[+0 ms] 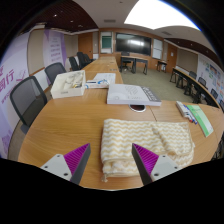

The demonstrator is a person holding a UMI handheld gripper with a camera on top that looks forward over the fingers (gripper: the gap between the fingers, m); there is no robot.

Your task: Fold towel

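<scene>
A cream towel with a pale zigzag pattern (145, 143) lies folded on the wooden table (60, 125), just ahead of my fingers. Its near edge runs between the two fingertips, a little below them. My gripper (113, 160) is open, with the purple pads (78, 158) spread wide and nothing pressed between them. The right finger (150, 160) overlaps the towel's near part in the view; the left finger sits over bare wood beside the towel's left edge.
A white book or box (132, 95) lies beyond the towel. A second light cloth (68, 83) rests at the far left of the table. A green-and-white item (200, 118) lies at the right. Black chairs (28, 100) line the left side; more tables stand behind.
</scene>
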